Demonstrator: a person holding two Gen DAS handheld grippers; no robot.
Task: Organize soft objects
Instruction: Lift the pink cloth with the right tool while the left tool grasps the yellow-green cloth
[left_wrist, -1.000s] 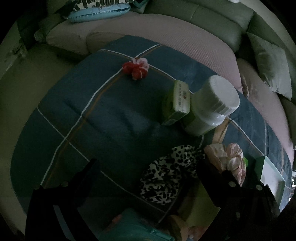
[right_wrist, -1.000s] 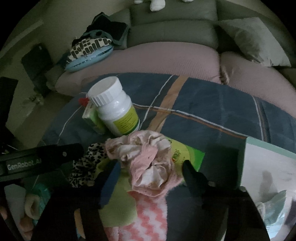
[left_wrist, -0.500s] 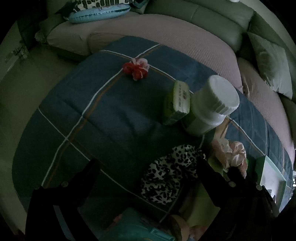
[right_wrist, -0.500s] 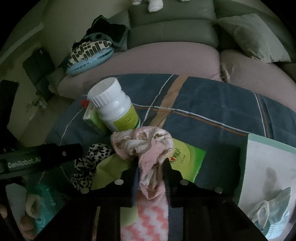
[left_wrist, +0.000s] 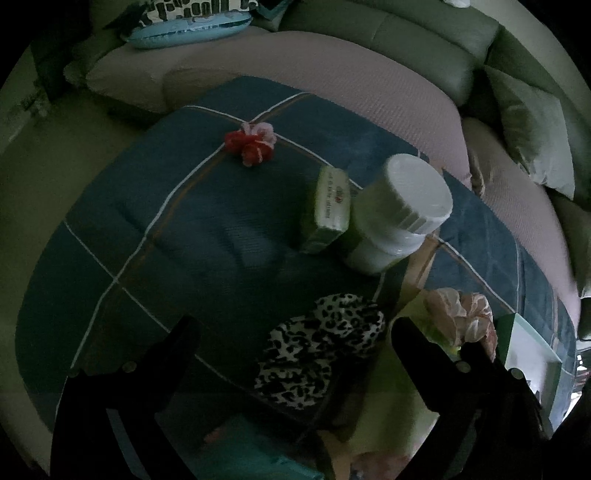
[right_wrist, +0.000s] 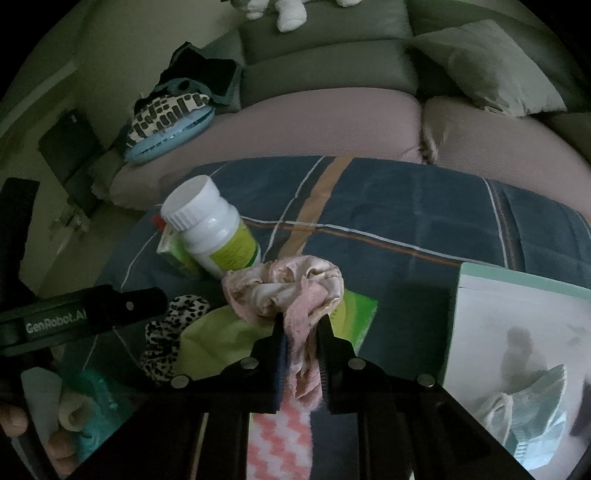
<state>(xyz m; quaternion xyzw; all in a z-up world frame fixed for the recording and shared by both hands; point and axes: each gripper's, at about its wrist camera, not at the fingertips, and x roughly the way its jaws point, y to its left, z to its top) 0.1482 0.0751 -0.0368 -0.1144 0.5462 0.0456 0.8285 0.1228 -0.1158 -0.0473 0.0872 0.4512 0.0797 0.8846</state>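
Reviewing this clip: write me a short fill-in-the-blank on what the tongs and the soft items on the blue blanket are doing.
1. The right tongs are closing on the pink ____.
2. The left tongs stand ____ over the leopard-print scrunchie.
3. The white bottle has a ____ label.
4. The red and pink scrunchie lies alone on the blue ____.

Missing words: scrunchie; open; green; blanket

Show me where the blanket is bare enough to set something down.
Free: the wide blue blanket patch between the red flower, green packet and leopard cloth; also behind the pink cloth. Crowded: around the white bottle, with cloths and packet packed together.
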